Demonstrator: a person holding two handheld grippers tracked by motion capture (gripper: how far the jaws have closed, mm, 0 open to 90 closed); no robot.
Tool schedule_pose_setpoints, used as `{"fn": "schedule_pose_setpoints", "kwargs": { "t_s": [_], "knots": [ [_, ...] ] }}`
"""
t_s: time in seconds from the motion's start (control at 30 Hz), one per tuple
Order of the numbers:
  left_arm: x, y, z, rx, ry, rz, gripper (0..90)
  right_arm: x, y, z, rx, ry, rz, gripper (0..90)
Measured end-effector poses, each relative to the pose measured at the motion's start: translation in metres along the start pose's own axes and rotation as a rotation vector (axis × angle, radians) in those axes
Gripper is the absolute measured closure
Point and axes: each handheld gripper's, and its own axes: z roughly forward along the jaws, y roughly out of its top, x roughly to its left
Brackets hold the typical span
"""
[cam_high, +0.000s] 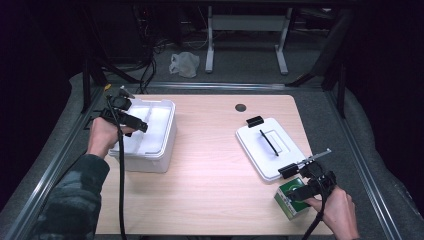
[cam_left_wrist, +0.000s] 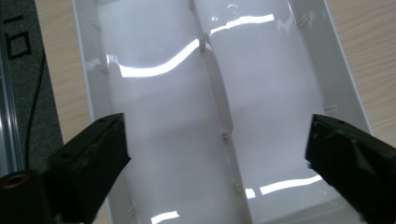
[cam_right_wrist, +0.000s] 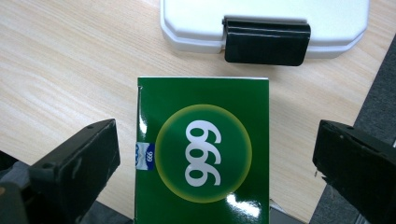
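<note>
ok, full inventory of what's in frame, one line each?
storage bin: 1, white, open, central divider, left side of table, nothing visible inside
lid: 1, white with black handle and black latches, flat on table at right
box: 1, green with "999" printed on top, near right corner of table
table: 1, light wood
plastic bag: 1, whitish, on floor beyond table
left gripper: 1, black, jaws open over the storage bin, nothing between them
right gripper: 1, black, jaws open either side of the box, pads not touching it
</note>
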Motion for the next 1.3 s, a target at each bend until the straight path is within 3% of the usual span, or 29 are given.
{"fn": "schedule_pose_setpoints", "kwargs": {
  "t_s": [0.13, 0.37, 0.73, 0.77, 0.9, 1.3],
  "knots": [
    [-0.002, 0.01, 0.018, 0.027, 0.0, -0.024, 20.5, 0.0, 0.0, 0.0, -0.002, 0.001, -0.002, 0.8],
    [-0.004, 0.014, 0.034, 0.049, 0.005, -0.041, 47.4, -0.001, -0.001, 0.0, 0.001, 0.001, 0.0, 1.8],
    [-0.014, 0.017, 0.052, 0.091, 0.041, 0.003, 76.0, -0.001, -0.001, 0.0, 0.002, 0.001, 0.0, 2.5],
    [-0.015, 0.018, 0.052, 0.1, 0.068, 0.02, 81.1, -0.001, -0.001, 0.0, 0.002, 0.0, 0.0, 2.6],
    [-0.018, 0.019, 0.052, 0.119, 0.091, 0.048, 83.1, -0.002, -0.001, -0.001, -0.001, -0.002, 0.003, 3.0],
    [-0.017, 0.015, 0.049, 0.148, 0.073, 0.073, 88.9, -0.003, -0.001, -0.001, -0.002, 0.0, 0.004, 3.2]
  ]
}}
